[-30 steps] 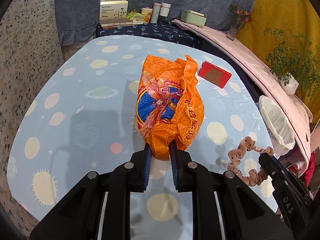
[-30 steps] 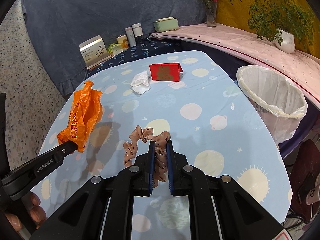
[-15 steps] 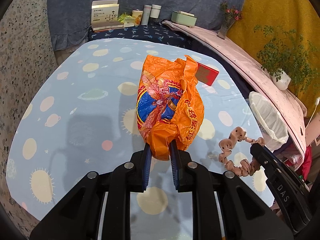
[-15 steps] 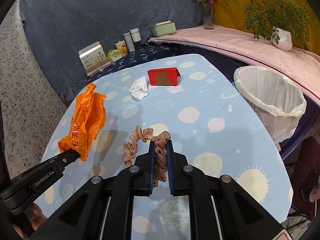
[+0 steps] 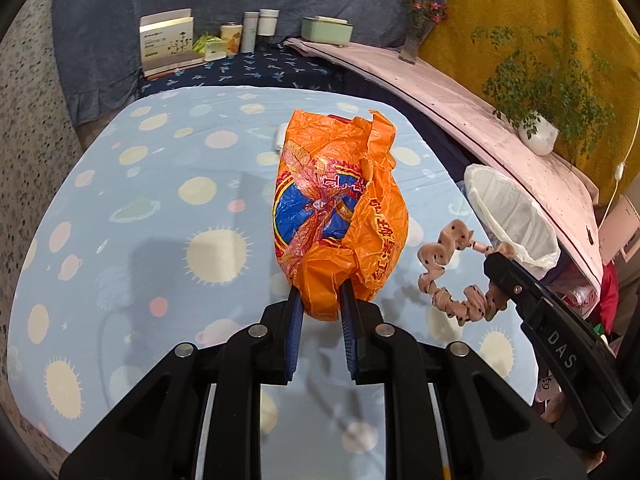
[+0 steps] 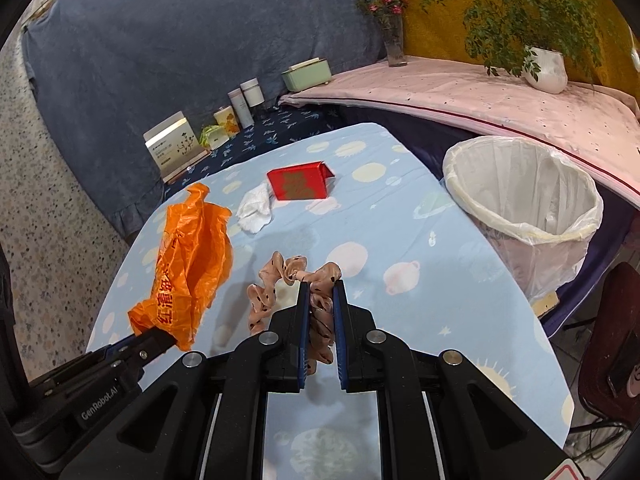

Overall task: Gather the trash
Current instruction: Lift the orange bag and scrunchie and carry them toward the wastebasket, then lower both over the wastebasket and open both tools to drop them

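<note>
My left gripper (image 5: pixel 319 300) is shut on a crumpled orange plastic bag (image 5: pixel 340 208) and holds it above the blue planet-print table (image 5: pixel 160 208). The bag also shows at the left of the right wrist view (image 6: pixel 192 264). My right gripper (image 6: pixel 321 292) is shut on a pink dotted scrunchie (image 6: pixel 288 280), which shows at the right of the left wrist view (image 5: pixel 452 276). A white-lined trash bin (image 6: pixel 524 200) stands past the table's right edge. A red box (image 6: pixel 300 180) and a crumpled white tissue (image 6: pixel 254 208) lie on the far part of the table.
A dark blue shelf behind the table holds a white carton (image 6: pixel 174 146), tins and bottles (image 6: pixel 242 106) and a green box (image 6: pixel 306 74). A pink-covered ledge (image 6: pixel 480 96) with a potted plant (image 6: pixel 544 72) and a flower vase (image 6: pixel 394 44) runs behind the bin.
Both grippers have moved right toward the bin, carrying the orange bag and the scrunchie. The bin now looks closer in both views. The grips are unchanged.
</note>
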A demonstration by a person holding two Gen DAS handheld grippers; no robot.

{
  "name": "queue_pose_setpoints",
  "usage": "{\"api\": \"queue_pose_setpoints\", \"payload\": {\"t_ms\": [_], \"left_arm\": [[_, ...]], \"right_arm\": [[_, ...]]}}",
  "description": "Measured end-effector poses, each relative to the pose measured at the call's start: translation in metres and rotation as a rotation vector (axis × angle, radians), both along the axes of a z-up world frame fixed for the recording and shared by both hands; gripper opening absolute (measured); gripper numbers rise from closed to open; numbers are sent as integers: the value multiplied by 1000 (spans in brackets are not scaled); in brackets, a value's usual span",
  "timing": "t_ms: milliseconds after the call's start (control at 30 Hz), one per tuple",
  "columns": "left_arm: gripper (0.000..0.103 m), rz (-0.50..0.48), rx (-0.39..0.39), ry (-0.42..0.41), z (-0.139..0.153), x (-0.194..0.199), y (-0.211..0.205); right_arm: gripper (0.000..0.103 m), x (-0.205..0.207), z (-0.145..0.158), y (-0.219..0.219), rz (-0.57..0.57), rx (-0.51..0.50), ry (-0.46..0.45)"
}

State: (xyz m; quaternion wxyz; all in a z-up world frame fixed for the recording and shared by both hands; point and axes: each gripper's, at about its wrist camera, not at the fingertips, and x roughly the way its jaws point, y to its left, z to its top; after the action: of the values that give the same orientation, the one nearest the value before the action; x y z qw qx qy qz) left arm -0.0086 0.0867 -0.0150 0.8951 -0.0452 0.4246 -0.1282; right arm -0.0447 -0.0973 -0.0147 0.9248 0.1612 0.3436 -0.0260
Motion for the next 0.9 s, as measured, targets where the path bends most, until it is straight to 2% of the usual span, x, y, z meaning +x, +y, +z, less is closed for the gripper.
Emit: {"api": "queue_pose_setpoints", "payload": {"t_ms": [533, 900], "left_arm": [[17, -155, 47, 7, -5, 49, -100], [18, -291, 46, 21, -8, 85, -173]], "right_arm": [[11, 25, -11, -80, -116, 49, -2], [11, 34, -13, -163, -280, 60, -9]]}}
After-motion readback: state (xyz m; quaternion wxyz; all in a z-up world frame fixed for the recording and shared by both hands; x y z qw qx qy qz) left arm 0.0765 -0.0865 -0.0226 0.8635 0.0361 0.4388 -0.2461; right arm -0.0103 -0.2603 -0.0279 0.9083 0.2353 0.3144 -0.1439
